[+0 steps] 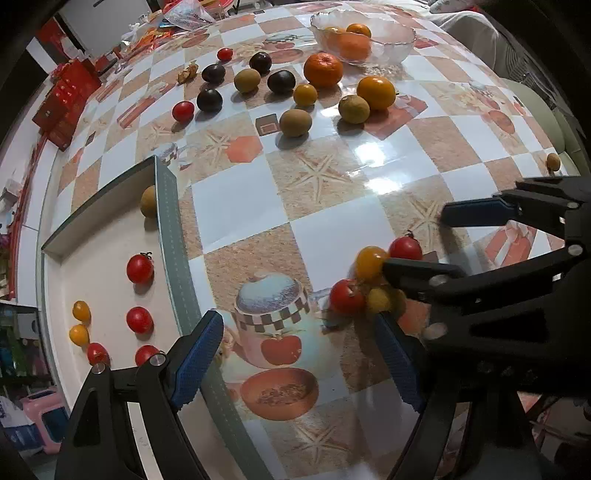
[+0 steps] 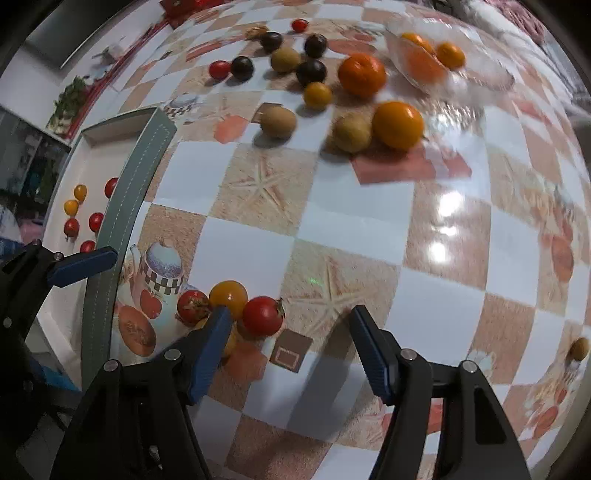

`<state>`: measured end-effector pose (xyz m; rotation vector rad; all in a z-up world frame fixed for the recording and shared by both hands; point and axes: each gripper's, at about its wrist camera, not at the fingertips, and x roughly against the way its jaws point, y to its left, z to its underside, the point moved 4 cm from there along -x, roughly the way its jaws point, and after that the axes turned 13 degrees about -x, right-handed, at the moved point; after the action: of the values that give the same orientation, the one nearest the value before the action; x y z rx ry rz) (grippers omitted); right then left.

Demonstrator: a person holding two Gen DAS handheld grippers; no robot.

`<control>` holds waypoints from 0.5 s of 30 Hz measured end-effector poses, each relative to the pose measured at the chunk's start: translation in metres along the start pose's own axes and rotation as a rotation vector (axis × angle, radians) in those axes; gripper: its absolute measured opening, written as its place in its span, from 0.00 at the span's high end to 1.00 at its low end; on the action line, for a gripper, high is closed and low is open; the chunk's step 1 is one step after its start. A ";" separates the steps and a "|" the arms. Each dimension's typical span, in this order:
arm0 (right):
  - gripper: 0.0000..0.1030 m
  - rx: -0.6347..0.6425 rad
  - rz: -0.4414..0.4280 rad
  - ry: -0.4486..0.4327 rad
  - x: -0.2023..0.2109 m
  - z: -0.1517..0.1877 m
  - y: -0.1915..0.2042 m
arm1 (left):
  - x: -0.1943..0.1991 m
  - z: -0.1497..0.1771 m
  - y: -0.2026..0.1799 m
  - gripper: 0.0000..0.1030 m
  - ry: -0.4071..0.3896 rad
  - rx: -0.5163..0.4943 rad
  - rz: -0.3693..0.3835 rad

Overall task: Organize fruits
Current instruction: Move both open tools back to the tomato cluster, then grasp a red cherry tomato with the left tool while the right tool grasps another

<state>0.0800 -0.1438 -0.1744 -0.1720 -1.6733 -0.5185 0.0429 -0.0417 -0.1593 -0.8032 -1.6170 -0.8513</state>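
Tomatoes point(image 1: 139, 268), several red and yellow, already lie in the tray point(image 1: 168, 206) at nine o'clock; oranges sit in the glass bowl point(image 1: 364, 35) at one o'clock; plums, kiwis and a tomato cluster point(image 2: 229, 295) remain on the counter point(image 1: 332, 192). Left hand-held gripper point(image 1: 301, 354) stands wide, empty; right hand-held gripper point(image 2: 290, 332) is partly open beside that cluster, gripping nothing.

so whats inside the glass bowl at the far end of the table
The glass bowl holds orange citrus fruit: one large orange seen through the wall and a smaller one behind it. A third may sit at the left; the blurred glass hides anything beneath.
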 end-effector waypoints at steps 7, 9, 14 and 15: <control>0.33 0.028 0.022 -0.005 0.001 0.009 -0.010 | -0.008 -0.001 0.007 0.18 0.015 -0.001 -0.009; 0.33 0.039 0.024 -0.010 0.000 0.006 -0.008 | -0.008 -0.002 0.006 0.18 0.017 -0.002 -0.011; 0.37 0.072 0.018 -0.012 -0.004 0.001 0.004 | -0.012 -0.003 0.010 0.18 0.023 0.000 -0.006; 0.40 0.081 0.022 -0.011 -0.005 0.002 0.004 | -0.012 -0.004 0.009 0.18 0.024 -0.006 -0.007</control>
<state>0.0811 -0.1384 -0.1780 -0.1338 -1.6982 -0.4335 0.0544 -0.0411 -0.1698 -0.7894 -1.5973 -0.8678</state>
